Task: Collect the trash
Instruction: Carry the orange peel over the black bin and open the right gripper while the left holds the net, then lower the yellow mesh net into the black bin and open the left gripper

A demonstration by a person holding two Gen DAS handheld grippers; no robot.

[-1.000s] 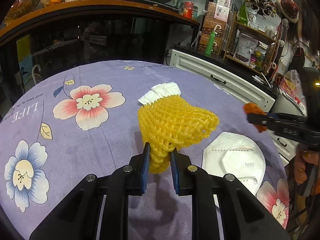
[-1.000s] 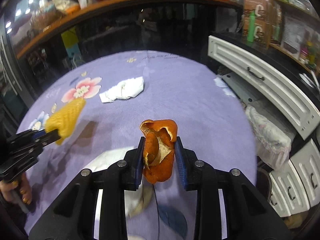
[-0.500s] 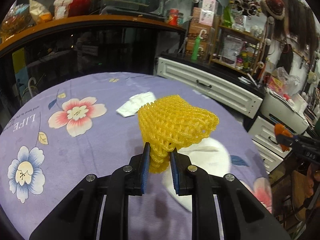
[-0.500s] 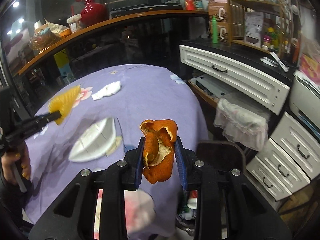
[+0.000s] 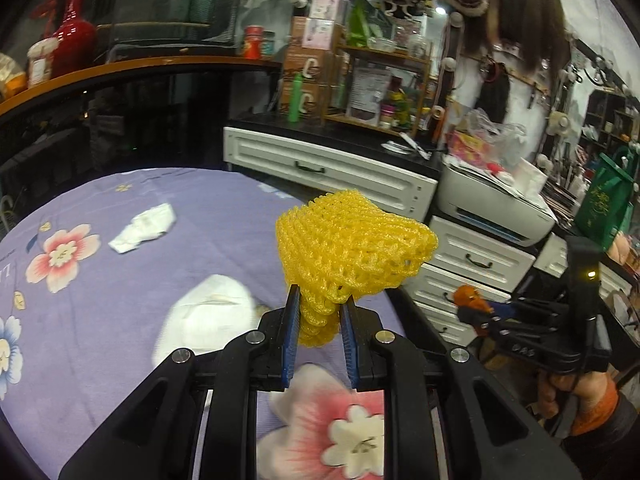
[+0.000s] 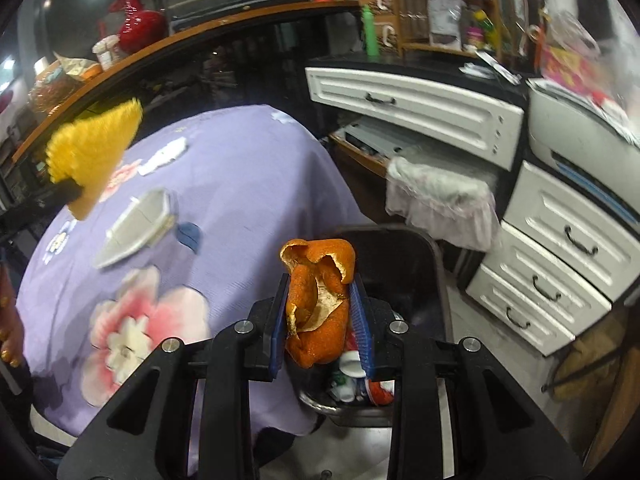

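Floral purple tablecloth (image 5: 120, 280), white drawers (image 6: 560, 240) and cluttered shelves beyond.

Left gripper (image 5: 319, 312) clamps yellow foam net (image 5: 352, 240) by its narrow end, flaring up and rightward; right gripper (image 6: 320, 304) pinches orange peel (image 6: 318, 296) upright above black bin (image 6: 420, 256). Mask (image 5: 208, 316) and tissue (image 5: 144, 228) lie on the cloth.

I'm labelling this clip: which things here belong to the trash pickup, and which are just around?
Part of the job: yellow foam net, orange peel, face mask, crumpled tissue, black bin.

Just around: red vase, green bottle, white drawers, printer.
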